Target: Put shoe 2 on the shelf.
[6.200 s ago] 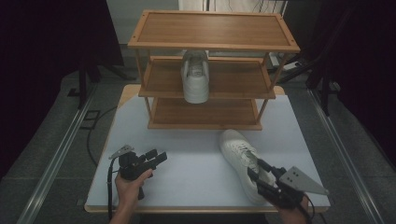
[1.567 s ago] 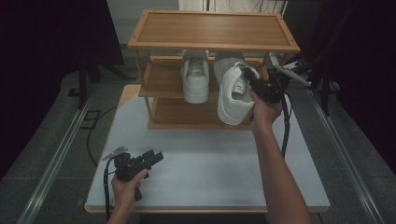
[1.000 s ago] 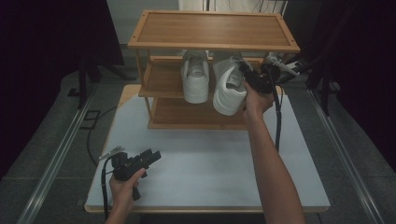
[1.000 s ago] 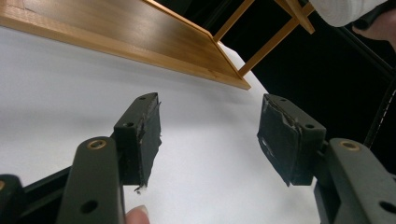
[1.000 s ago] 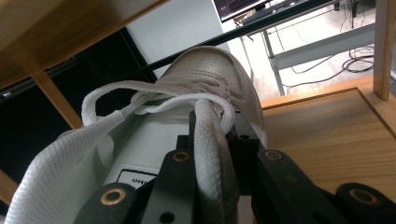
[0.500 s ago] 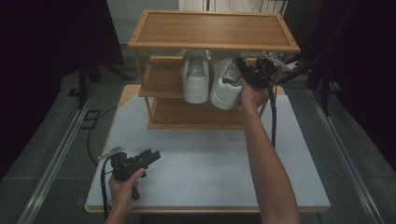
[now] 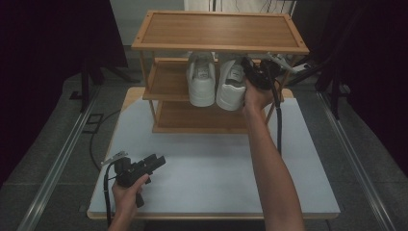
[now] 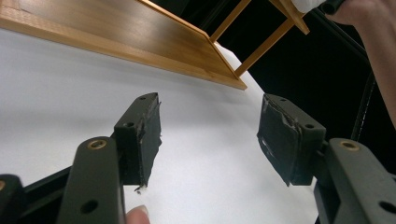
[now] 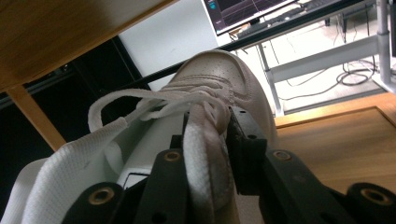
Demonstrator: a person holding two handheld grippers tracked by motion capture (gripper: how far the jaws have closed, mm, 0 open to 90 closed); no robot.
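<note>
Two white sneakers stand side by side on the middle shelf of a wooden rack (image 7: 166, 83), heels toward me. The left sneaker (image 7: 201, 84) stands alone. At the right sneaker (image 7: 230, 90) my right gripper (image 7: 248, 71) reaches in under the top shelf. In the right gripper view the sneaker (image 9: 219, 74) has its padded collar between the jaws of my right gripper (image 9: 208, 140). The jaws have just been opening, and a thin gap shows at one pad. My left gripper (image 7: 158, 162) rests low over the white table (image 7: 207, 168), open, with nothing between its pads (image 8: 144, 135).
The rack stands at the far half of the table, with a bare top shelf (image 7: 219, 30) and bottom shelf (image 7: 202, 118). A black cable (image 7: 278, 120) hangs from the right gripper beside the forearm. Rails and dark floor flank the table.
My right hand carried the second sneaker from the table up to the middle shelf and slid it in beside the first one. The left gripper stayed where it was.
</note>
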